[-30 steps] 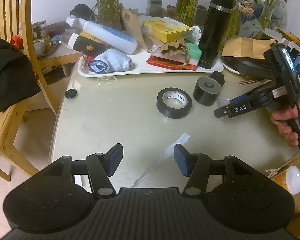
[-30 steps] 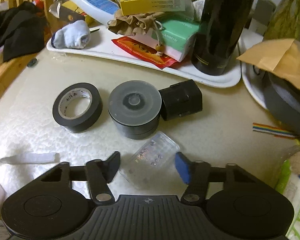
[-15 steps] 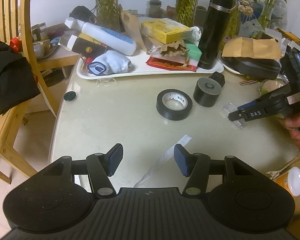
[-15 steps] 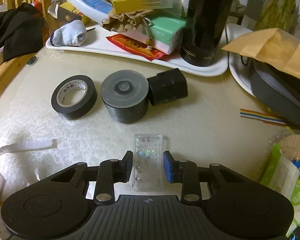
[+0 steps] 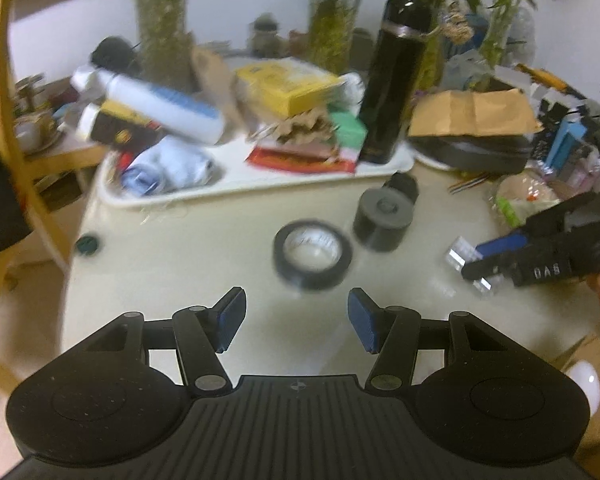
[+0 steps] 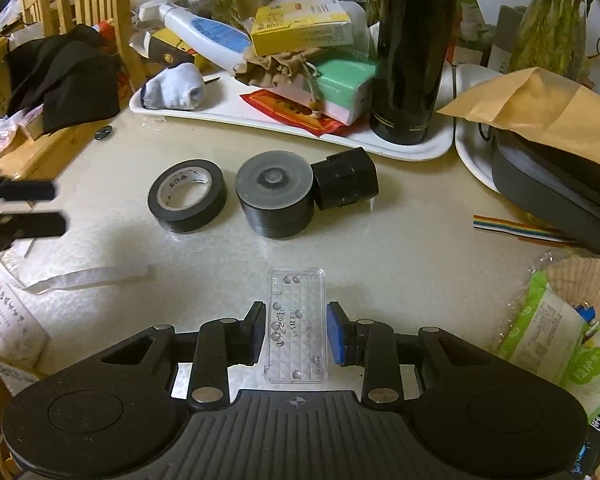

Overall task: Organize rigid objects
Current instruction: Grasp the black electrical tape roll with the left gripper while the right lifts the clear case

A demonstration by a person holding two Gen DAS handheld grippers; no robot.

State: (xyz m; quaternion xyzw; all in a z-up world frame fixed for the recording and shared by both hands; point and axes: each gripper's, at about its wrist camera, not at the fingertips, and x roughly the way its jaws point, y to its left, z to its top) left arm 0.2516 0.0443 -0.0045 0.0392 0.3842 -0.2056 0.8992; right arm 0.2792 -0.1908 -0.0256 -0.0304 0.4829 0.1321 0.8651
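Note:
My right gripper (image 6: 296, 330) is shut on a clear plastic case (image 6: 296, 320) and holds it just above the table; the case also shows in the left wrist view (image 5: 466, 258) between that gripper's fingers. A black tape roll (image 6: 187, 195), a grey round container (image 6: 275, 193) and a small black box (image 6: 346, 178) stand in a row ahead. My left gripper (image 5: 296, 318) is open and empty, just short of the tape roll (image 5: 313, 254). The left wrist view is blurred.
A white tray (image 6: 420, 150) at the back holds a black flask (image 6: 410, 48), boxes, a lotion bottle and a sock. A grey case under a brown envelope (image 6: 540, 108) lies right. A paper strip (image 6: 84, 278) lies left. A wooden chair (image 5: 4, 120) stands far left.
My right gripper closed on the clear case and drew back with it. My left gripper moved forward toward the tape roll, still open.

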